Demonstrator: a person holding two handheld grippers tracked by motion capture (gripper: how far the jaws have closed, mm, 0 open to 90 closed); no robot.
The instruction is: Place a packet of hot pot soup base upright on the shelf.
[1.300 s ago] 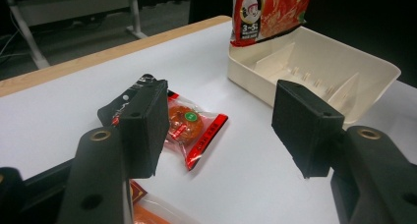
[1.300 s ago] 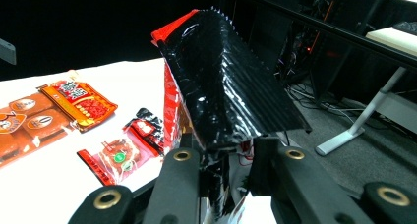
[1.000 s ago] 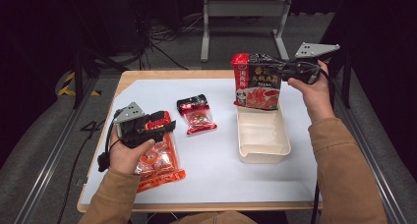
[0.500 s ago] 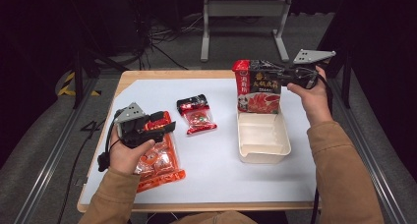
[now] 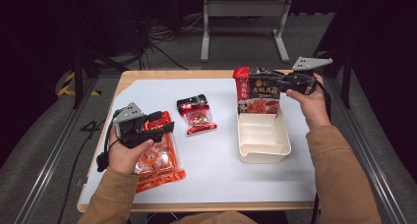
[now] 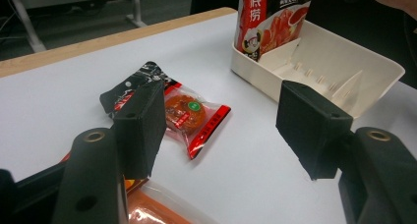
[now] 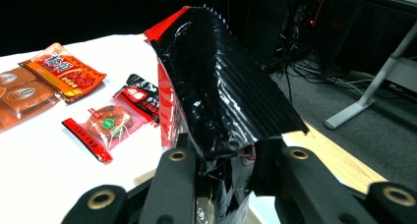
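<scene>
A red and black pouch point(image 5: 256, 92) stands upright with its bottom in the far end of the white divided tray point(image 5: 263, 151). My right gripper point(image 5: 269, 84) is shut on the pouch's black top edge point(image 7: 221, 86). My left gripper point(image 5: 163, 126) hovers over a large orange multi-pack point(image 5: 158, 160) at the table's front left. Its jaws are open and have just been opening, with nothing between them. A small red snack packet point(image 5: 197, 116) lies flat between the two hands, also seen ahead of the left jaws as the small packet point(image 6: 189, 113).
A white sheet point(image 5: 216, 170) covers the wooden table, whose front edge point(image 5: 206, 207) runs near the person. The tray's near compartments point(image 6: 339, 69) hold nothing. A metal frame leg point(image 5: 243, 10) stands on the floor beyond the table.
The right hand has come down with the pouch, so its bottom now sits in the tray's far end. The left hand has stayed over the orange multi-pack.
</scene>
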